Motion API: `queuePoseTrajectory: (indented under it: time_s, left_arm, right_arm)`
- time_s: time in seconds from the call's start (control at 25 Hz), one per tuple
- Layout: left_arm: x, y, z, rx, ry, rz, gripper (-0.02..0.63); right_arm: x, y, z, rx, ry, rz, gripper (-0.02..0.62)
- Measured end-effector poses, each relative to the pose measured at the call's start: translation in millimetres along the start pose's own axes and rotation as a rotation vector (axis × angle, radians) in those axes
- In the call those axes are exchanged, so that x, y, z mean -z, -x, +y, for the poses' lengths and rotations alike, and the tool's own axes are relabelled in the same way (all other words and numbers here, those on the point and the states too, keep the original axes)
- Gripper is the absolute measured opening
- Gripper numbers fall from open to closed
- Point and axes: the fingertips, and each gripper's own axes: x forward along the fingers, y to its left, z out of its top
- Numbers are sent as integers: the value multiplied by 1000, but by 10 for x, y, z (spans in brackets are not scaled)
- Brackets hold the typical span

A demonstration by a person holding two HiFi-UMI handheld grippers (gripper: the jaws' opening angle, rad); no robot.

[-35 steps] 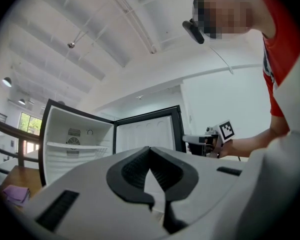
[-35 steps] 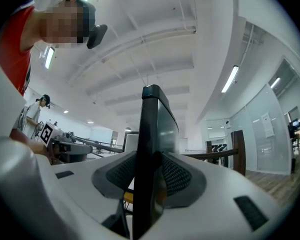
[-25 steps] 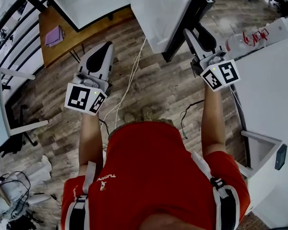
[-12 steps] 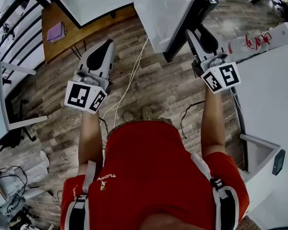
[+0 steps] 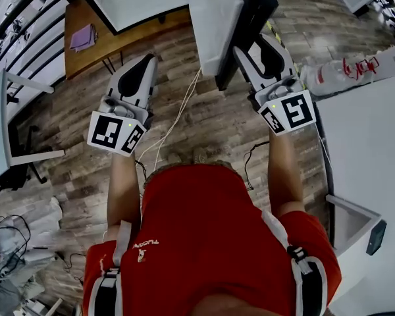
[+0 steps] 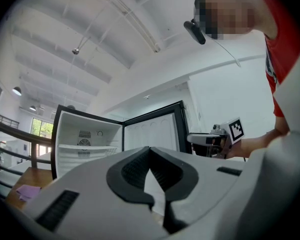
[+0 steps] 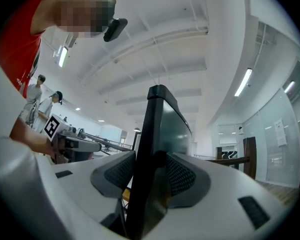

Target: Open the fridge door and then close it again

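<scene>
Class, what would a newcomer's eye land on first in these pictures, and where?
The black-framed fridge door, white inside, stands open at top centre; the jaws of the right gripper, which have just been opening, straddle its edge. The shut, empty left gripper hangs at left, above a red shirt.

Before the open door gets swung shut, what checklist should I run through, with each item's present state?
1. Fridge door swung open from the fridge: ok.
2. Door edge between the right gripper jaws: ok.
3. Right jaws clamped on the door: not ok; they have just been opening.
4. Left gripper clear of the door: ok; jaws shut, nothing in them.
5. Closing path free: cannot tell; cables lie on the floor below.
</scene>
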Motion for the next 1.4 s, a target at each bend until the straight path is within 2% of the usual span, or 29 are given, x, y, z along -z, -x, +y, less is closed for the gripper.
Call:
queuePoseTrajectory:
  time_s: [0.28,0.68,1.24,1.4]
  left_arm:
    - [39,112,-17,-61,-4,12,9]
    - [16,186,213,-113,-6,3,9]
    - [-17,259,1127,-120,-7,-38,9]
    - [-4,265,1430,-122,1,-46,9]
  right_arm:
    - [1,-239,265,-52,-22,-50,219]
    - [7,-723,651,-98,-32,-49,259]
    - [66,-1544,1183,-88,18,-80,290]
    - [194,-1782,1288,-104,14,-28,290]
